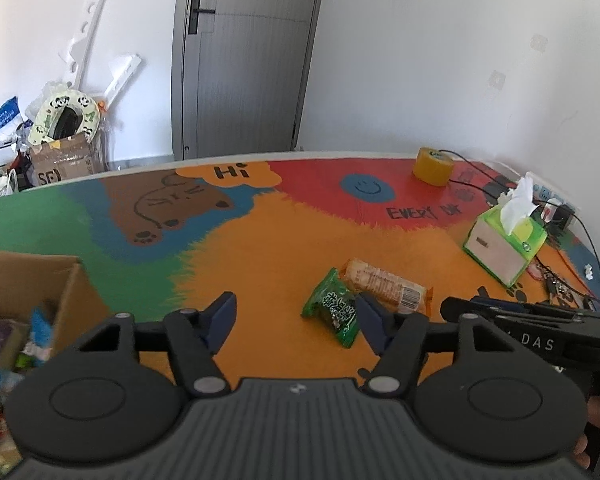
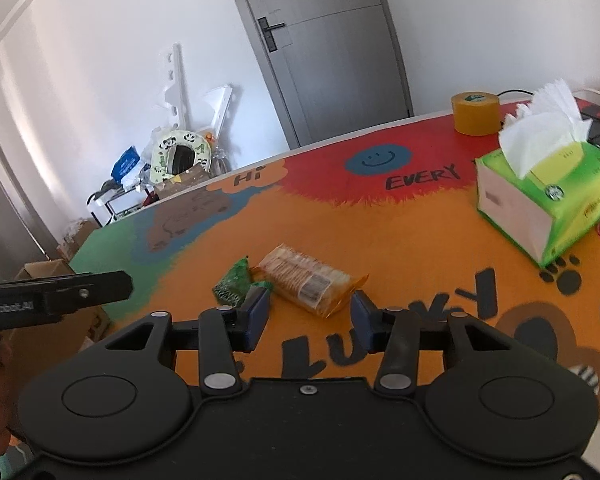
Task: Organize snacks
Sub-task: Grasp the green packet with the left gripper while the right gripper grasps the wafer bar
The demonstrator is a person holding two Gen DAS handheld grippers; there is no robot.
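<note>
Two snacks lie together on the orange part of the table mat: a green packet point(image 1: 332, 310) point(image 2: 232, 284) and a long orange cracker pack point(image 1: 386, 286) point(image 2: 308, 282). My left gripper point(image 1: 296, 306) stands open low over the mat, with the green packet just inside its right fingertip and untouched. My right gripper point(image 2: 309, 300) is open too. The near end of the cracker pack sits between its fingertips, and the pads show no contact with it. Each gripper's black body also shows at the edge of the other's view, right point(image 1: 512, 316) and left point(image 2: 56, 294).
An open cardboard box point(image 1: 66, 280) holding several snack packets stands at the table's left edge. A green tissue box point(image 1: 504, 240) point(image 2: 540, 204), a yellow tape roll point(image 1: 434, 166) point(image 2: 476, 114), cables and keys point(image 1: 556, 288) lie to the right. Clutter and a door stand beyond.
</note>
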